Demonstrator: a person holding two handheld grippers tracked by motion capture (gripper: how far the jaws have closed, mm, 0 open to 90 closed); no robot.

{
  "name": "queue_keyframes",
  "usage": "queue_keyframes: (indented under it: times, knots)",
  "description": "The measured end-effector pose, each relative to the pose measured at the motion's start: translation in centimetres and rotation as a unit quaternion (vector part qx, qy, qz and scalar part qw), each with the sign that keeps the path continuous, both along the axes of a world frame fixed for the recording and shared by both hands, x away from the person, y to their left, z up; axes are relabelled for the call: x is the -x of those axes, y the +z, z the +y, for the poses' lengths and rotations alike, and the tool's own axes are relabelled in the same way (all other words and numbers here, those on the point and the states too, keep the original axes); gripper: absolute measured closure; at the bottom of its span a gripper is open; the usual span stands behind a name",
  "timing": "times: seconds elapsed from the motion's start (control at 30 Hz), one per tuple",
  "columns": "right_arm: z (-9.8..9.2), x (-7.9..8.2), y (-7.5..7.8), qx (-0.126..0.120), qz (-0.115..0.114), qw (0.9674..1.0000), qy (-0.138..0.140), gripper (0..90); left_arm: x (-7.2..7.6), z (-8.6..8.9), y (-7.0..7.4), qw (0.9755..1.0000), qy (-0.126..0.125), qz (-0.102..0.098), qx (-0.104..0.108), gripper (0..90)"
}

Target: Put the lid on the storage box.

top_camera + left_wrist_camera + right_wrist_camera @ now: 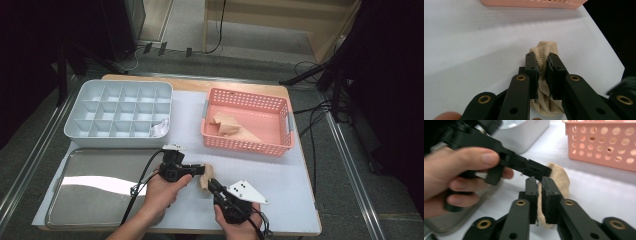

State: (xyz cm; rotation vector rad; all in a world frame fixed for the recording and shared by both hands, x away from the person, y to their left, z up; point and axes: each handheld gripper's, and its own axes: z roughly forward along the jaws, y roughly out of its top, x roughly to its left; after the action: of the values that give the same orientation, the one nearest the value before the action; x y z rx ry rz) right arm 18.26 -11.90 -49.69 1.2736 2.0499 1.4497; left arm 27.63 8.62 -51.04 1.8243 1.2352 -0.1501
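A person's two hands are holding grippers near the front edge of the worktop (310, 165). The left gripper (202, 170) is reaching in from the left and the right gripper (211, 183) is angling up from below, and both are closing their jaws on a small beige cloth (206, 176) between them. A steel tray (75, 200) is lying at the front left. Behind it a grey divided box (120, 107) is sitting, with something white in one front compartment. A pink basket (247, 145) at the right is holding another beige cloth (231, 126).
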Motion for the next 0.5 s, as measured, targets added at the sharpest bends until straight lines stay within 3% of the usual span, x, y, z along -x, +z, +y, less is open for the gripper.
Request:
queue_keyframes:
  times: [0.13, 0.23, 0.33, 0.4, 0.5]
  knots:
    - [1.3, -0.6, -1.6, 0.035, 0.031, 0.9989, 0.004, 87.3, 0.0, 0.0, -0.1, 1.0, 0.0, -0.001, -0.004, 81.2]
    - [2.2, -0.5, -2.5, 0.073, 0.032, 0.9968, 0.006, 87.8, 0.0, 0.0, -0.3, 1.0, 0.0, 0.001, -0.006, 81.2]
    - [2.3, -0.5, -2.9, 0.073, 0.033, 0.9967, -0.001, 88.5, 0.0, 0.1, -0.5, 1.0, 0.004, 0.003, 0.001, 79.4]
    - [2.4, -0.4, -2.9, 0.086, 0.028, 0.9959, -0.002, 88.7, 0.2, 0.3, -0.4, 0.9999, 0.009, 0.006, 0.004, 73.2]
    - [2.5, -0.2, -3.1, 0.097, 0.02, 0.995, -0.01, 89.0, 0.3, 0.7, -0.5, 0.9997, 0.011, 0.014, 0.017, 55.1]
